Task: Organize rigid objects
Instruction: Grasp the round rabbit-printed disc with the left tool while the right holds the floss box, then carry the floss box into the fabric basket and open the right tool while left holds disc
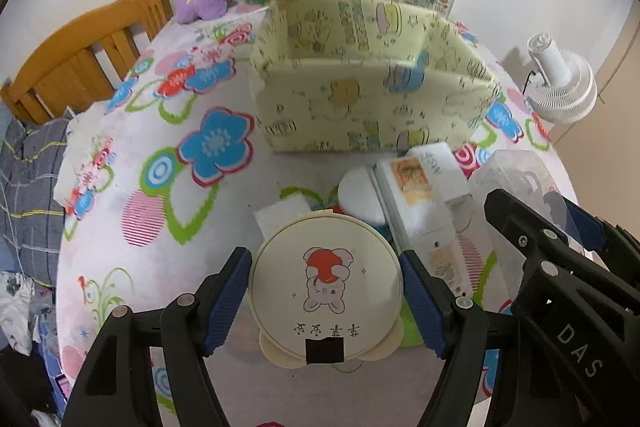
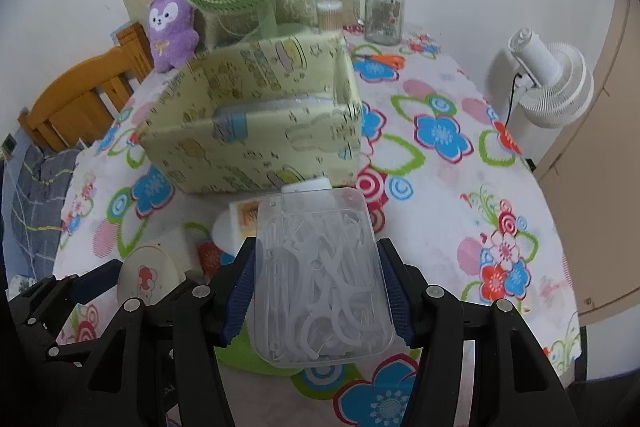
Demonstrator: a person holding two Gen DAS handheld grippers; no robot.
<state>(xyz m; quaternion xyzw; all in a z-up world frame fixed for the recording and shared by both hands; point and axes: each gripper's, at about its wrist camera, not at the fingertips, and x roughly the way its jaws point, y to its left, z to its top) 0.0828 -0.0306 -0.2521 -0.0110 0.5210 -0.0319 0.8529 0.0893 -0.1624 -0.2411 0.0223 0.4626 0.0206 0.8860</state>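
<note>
- Left gripper [image 1: 325, 291], low centre of its view, is clamped by both blue pads on the round cream compact case with a rabbit print [image 1: 325, 283].
- Right gripper [image 2: 317, 287] pinches the clear plastic box of white floss picks [image 2: 320, 279], lower centre.
- Pale yellow patterned storage box [image 1: 360, 99] sits open above, in mid-frame.
- Advice: keep both grips firm, clear the near wall, then lower each item inside without tilting.
- Avoid the white cartons [image 1: 424, 195] just beside.
</note>
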